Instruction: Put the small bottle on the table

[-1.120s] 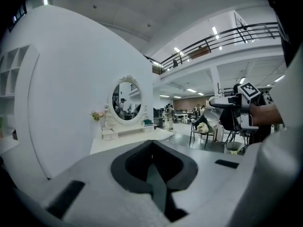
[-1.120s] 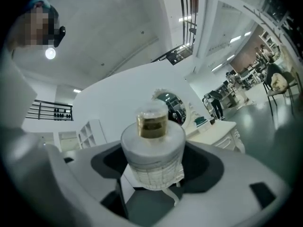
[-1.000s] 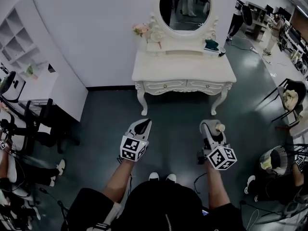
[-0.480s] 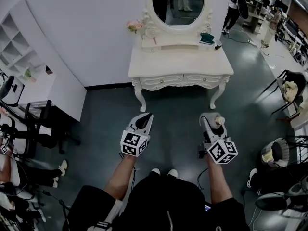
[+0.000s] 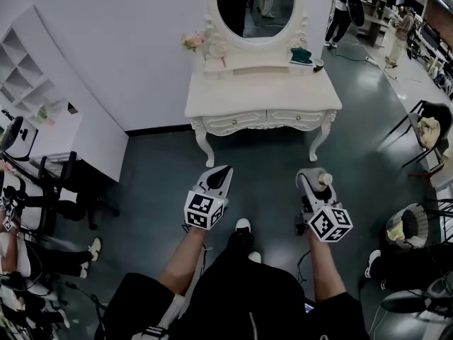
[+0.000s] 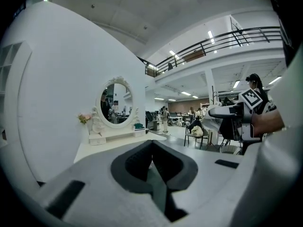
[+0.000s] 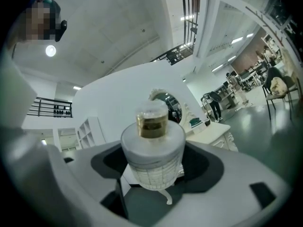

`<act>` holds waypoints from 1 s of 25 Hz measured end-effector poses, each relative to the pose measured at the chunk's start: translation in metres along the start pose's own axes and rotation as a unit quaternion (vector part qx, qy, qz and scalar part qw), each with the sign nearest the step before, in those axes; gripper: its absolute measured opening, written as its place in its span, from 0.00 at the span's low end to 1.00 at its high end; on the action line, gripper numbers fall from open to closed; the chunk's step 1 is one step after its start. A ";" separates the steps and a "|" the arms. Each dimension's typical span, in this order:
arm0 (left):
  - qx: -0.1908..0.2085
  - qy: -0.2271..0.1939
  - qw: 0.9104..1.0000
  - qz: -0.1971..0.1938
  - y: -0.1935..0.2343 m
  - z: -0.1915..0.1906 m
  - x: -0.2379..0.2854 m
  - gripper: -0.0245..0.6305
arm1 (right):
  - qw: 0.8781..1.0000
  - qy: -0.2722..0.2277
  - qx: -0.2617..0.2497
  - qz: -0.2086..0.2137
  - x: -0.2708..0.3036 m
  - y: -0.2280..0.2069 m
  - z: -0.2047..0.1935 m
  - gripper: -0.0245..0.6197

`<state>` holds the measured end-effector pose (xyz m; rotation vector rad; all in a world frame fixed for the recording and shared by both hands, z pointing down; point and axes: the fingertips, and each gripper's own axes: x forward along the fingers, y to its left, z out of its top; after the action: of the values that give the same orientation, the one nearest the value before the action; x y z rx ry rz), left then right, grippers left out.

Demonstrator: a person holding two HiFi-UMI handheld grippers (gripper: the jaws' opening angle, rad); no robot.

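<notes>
In the right gripper [image 7: 154,174], small bottle [image 7: 152,148] upright, cap up.

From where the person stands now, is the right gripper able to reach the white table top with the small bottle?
Probably not yet. The right gripper holds the small bottle well short of the table, with open floor between. Nothing blocks the way; stepping closer should do.

Bright, even light comes from ceiling lamps [image 7: 50,50]; faint shadows lie on the floor [image 5: 262,179]. Gripper views show strong fisheye bending and black vignetted corners; the left gripper [image 6: 151,148] body near the lens is soft and grainy.
</notes>
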<state>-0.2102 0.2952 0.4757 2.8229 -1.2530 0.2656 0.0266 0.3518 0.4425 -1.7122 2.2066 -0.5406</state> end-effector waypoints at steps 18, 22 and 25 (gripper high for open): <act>-0.005 -0.001 1.000 -0.020 0.049 0.009 0.128 0.04 | 1.000 0.017 -0.012 -0.003 0.115 -0.054 0.009 0.55; -0.006 0.003 1.000 -0.029 0.071 0.017 0.173 0.04 | 1.000 0.022 -0.013 -0.011 0.157 -0.072 0.018 0.55; -0.005 0.001 0.999 -0.036 0.091 0.024 0.206 0.04 | 1.000 0.020 -0.014 -0.018 0.189 -0.085 0.027 0.55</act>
<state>-0.1391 0.0806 0.4851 2.8507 -1.1469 0.2591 0.0648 0.1473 0.4576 -1.7744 2.2239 -0.5597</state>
